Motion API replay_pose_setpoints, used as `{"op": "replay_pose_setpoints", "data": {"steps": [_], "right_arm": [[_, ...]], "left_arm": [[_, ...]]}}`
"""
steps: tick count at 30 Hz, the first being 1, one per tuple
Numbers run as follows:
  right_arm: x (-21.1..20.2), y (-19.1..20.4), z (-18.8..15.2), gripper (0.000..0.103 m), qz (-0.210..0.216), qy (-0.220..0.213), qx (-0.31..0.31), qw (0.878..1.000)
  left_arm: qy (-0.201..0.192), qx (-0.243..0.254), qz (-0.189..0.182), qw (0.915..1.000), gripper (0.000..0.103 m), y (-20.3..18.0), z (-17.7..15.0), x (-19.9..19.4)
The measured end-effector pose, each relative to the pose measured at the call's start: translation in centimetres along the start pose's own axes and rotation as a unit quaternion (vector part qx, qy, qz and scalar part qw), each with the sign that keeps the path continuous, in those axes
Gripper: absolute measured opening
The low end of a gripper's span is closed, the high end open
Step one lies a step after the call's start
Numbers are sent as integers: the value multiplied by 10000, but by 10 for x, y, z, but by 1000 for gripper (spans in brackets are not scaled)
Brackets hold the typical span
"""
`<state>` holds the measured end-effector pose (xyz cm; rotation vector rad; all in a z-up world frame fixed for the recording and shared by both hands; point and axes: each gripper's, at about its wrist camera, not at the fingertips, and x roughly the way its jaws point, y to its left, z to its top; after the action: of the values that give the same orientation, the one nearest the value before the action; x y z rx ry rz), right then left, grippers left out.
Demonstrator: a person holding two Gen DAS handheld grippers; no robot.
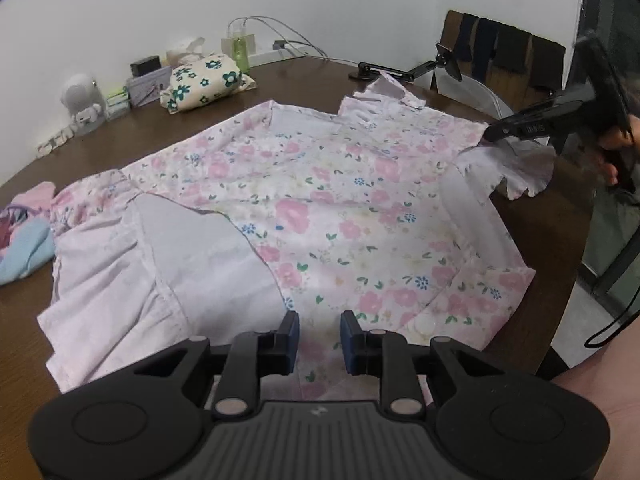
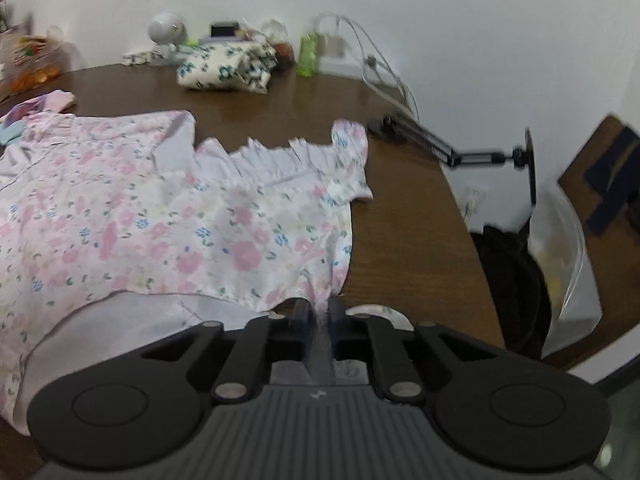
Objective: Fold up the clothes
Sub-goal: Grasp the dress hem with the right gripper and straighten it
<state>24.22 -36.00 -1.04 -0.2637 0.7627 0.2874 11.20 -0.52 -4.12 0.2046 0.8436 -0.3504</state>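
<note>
A pink floral dress (image 1: 320, 208) lies spread flat across the brown table (image 1: 160, 128); its white lining shows at the near left. My left gripper (image 1: 319, 340) hovers over the near hem with a clear gap between its blue pads, and the cloth lies flat beneath them. At the right edge of the left wrist view, my right gripper (image 1: 490, 134), held by a hand, pinches the dress's ruffled sleeve (image 1: 516, 172). In the right wrist view the right gripper (image 2: 320, 312) is closed on a fold of the dress (image 2: 160, 220) at the table's (image 2: 400, 220) near edge.
A folded cream cloth with green flowers (image 1: 204, 80) sits at the back by a green bottle (image 1: 240, 54), small boxes and cables. Pink and blue garments (image 1: 24, 236) lie at the far left. A black jointed arm (image 1: 400, 68) and a chair (image 1: 500, 52) stand at the far right corner.
</note>
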Motion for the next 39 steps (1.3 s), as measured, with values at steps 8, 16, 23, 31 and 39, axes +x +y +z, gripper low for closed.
{"op": "replay_pose_setpoints", "data": {"steps": [8,16,23,31,39], "right_arm": [[-6,-12,-11,15,-108,203,188,9996],[-22,1,16,38,865,-387,683,9932],[37,73,45,25,1375,-77,-184,9903],[63,51,50,26,461,-84,-3,9989],[51,21,37,33,737,-172,848,9935]], "left_arm": [[-10,-28,-46,10000,21,7,-4,-4],[-270,121,-346,9990,21,7,6,-12],[-40,221,-395,9990,20,0,-2,-2],[-103,228,-368,9990,20,1,-14,-9],[-176,58,-413,9990,22,5,-18,-14]]}}
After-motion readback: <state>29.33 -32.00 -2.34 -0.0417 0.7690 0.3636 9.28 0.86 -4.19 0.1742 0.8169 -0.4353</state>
